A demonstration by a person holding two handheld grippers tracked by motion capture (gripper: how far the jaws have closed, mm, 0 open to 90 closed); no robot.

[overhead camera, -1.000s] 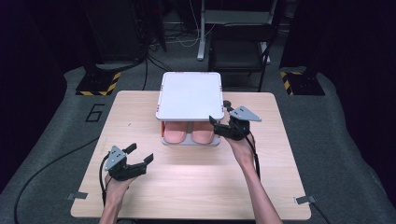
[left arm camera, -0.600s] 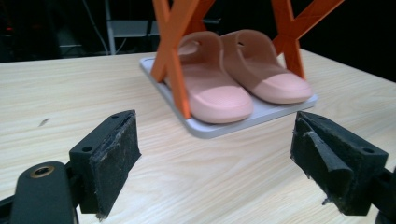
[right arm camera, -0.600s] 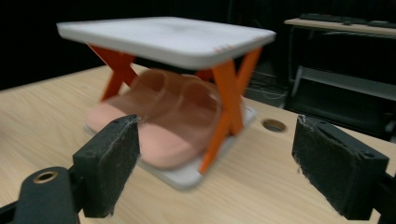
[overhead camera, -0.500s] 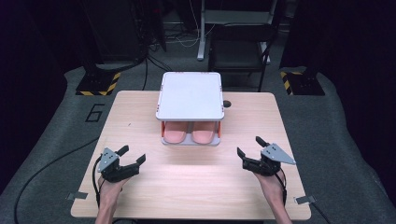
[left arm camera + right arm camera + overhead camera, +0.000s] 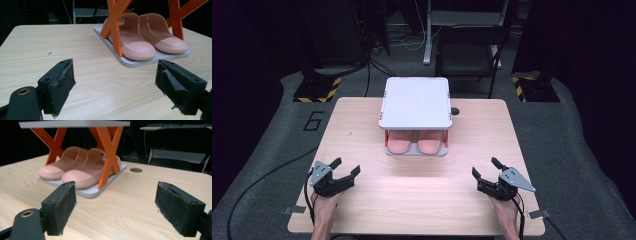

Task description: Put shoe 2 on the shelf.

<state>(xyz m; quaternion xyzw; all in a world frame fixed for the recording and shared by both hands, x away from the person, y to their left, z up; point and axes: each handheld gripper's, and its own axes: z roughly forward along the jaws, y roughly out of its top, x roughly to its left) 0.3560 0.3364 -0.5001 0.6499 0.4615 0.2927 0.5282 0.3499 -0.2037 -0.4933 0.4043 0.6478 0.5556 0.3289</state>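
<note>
now the left gripper (image 5: 346, 172) sits low at the near left part of the wooden table (image 5: 362, 125), and its jaws are spread wide with nothing between them. the right gripper (image 5: 486, 171) sits at the near right part of the table, well apart from the left one, and its jaws are wide too and hold nothing. both point toward the little rack (image 5: 416, 102) in the middle of the table. the rack has a flat grey top, orange crossed legs (image 5: 108, 152) and a grey bottom tray (image 5: 130, 62). a pair of pink slippers (image 5: 147, 37) lies side by side on that tray, under the top, with the toes toward the person. each gripper is well apart from the slippers.
</note>
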